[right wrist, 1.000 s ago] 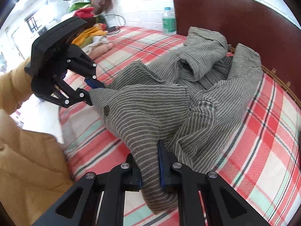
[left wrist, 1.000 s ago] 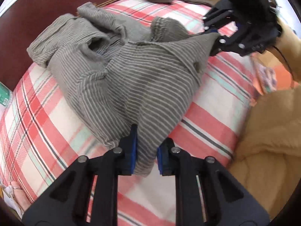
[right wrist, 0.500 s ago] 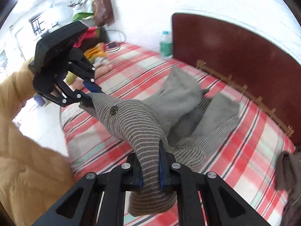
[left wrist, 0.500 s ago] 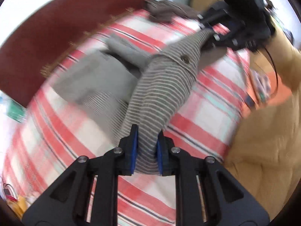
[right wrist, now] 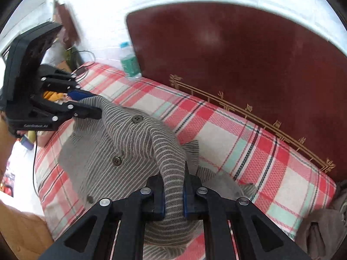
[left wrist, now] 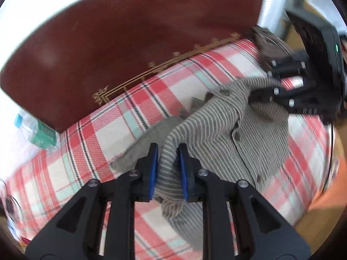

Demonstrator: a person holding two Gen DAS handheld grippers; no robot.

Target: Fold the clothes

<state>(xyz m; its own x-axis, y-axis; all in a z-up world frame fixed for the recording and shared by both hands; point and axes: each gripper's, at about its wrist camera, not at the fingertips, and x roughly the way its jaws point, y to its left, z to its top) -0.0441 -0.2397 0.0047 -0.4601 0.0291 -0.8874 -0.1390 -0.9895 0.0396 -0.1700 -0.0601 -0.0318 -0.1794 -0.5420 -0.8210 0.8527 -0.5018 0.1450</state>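
Left wrist view: the left hand-held gripper point(left wrist: 166, 169) is closed on a bunched edge of the grey striped button-up shirt point(left wrist: 216, 130), with cloth pinched between its blue pads point(left wrist: 153, 171). The right hand-held gripper point(left wrist: 275, 86) — seen at upper right — is clamped on another edge of the same shirt. The shirt is stretched between both grippers and hangs down onto the bed with the red, white and teal plaid sheet point(left wrist: 86, 147). Right wrist view: the right hand-held gripper point(right wrist: 173, 192) has its fingers squeezed against a fold of shirt fabric point(right wrist: 134, 151); the left hand-held gripper point(right wrist: 86, 103) grips the far edge. Behind stands a dark red wooden headboard point(right wrist: 238, 60), with a clear plastic bottle with teal label point(right wrist: 130, 62) beside it — image blurred there.
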